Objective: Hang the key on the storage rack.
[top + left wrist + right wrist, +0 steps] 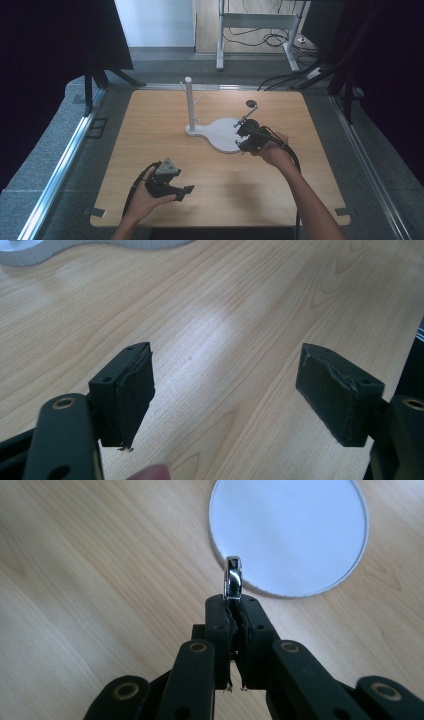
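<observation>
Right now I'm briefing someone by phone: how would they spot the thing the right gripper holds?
On the wooden table, find the white stand base with its upright post. Just over its right edge, the right gripper pinches a small ring: the one shiny chrome piece.

A light wooden table [150, 130] carries a white stand [220, 132] with an upright post.
</observation>
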{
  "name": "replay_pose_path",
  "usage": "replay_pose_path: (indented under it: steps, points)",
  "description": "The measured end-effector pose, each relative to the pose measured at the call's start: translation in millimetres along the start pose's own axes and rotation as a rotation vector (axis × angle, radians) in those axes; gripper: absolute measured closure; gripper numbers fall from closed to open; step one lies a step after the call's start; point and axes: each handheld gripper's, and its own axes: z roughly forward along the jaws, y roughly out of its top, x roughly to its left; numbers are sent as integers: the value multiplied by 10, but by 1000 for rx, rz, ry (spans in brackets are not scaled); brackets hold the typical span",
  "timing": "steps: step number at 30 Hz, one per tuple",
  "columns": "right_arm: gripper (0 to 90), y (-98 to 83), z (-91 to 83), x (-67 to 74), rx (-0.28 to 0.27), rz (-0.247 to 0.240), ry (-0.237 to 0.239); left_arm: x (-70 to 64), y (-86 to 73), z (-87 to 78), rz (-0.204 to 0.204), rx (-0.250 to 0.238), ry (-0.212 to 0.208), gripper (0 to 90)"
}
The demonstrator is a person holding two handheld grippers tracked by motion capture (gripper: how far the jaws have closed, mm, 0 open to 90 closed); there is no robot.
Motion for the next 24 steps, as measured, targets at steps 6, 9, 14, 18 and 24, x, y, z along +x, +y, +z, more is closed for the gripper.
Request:
replay_pose_path:
  steps: [6, 9, 14, 18, 24]
  points:
    - [844, 104, -9, -79, -8, 9, -5, -8, -1, 1, -2, -2, -2, 238]
    - [844, 145, -5, -112, -13, 21, -4, -4, 1, 1, -2, -2, -3, 239]
    - [844, 225, 11, -181, -15, 33, -7, -10, -1, 12, -4, 0, -6, 239]
    - [844, 283, 12, -214, -13, 46, -10, -8, -1, 9, -3, 2, -6, 239]
    - [844, 364, 24, -238, -11, 43, -11, -10, 1, -2, -2, -2, -7, 239]
